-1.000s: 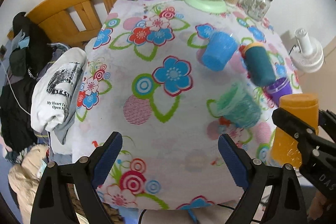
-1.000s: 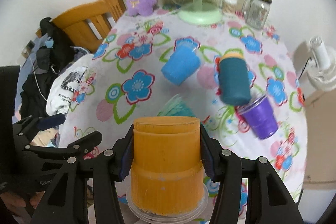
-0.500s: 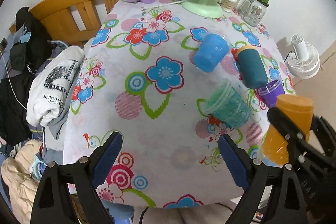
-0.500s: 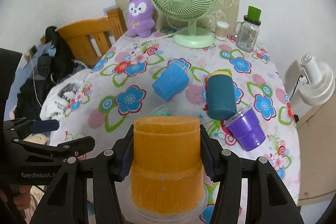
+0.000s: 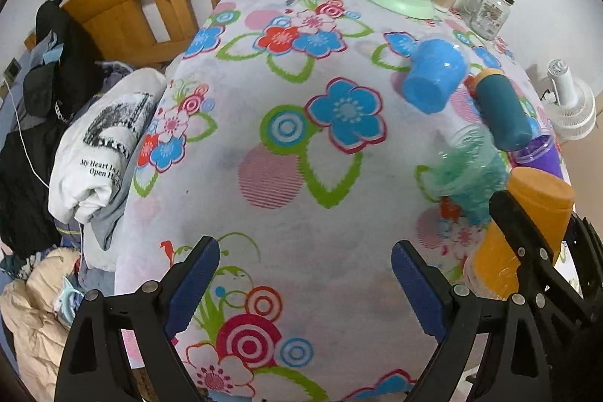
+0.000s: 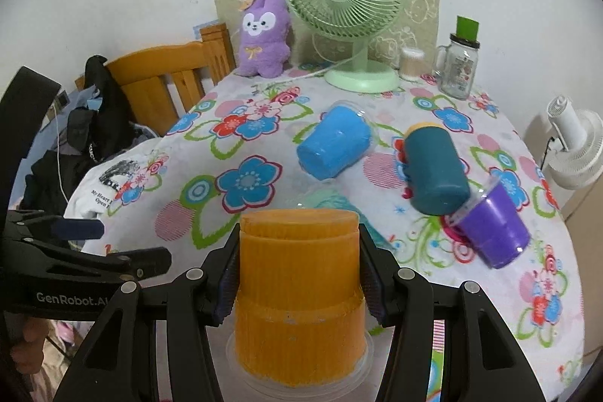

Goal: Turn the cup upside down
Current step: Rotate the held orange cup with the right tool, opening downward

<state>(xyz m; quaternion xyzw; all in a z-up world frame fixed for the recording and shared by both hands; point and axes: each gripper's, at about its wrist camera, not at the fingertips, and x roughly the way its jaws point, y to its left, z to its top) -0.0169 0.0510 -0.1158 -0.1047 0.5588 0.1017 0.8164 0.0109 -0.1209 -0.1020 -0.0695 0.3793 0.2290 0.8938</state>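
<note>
My right gripper [image 6: 299,274] is shut on an orange cup [image 6: 297,292], which stands upside down with its closed base up and its clear rim at the bottom, near the table's front edge. The orange cup also shows in the left wrist view [image 5: 524,232], at the right between the right gripper's black fingers. My left gripper [image 5: 305,285] is open and empty over the front of the floral tablecloth [image 5: 286,145]. A blue cup [image 6: 333,147], a teal cup [image 6: 437,170], a purple cup [image 6: 493,232] and a pale green cup [image 5: 471,168] lie on their sides.
A green fan [image 6: 346,6], a purple plush toy [image 6: 264,36], a glass jar with a green lid [image 6: 459,63] and a small white container [image 6: 410,63] stand at the back. A wooden chair [image 6: 166,81] with clothes is to the left. A white fan [image 6: 576,145] is off the right edge.
The right gripper rose and pulled back with the orange cup, then held. The left gripper drew back, then moved forward and lower over the table. The cups on the table stayed put.
</note>
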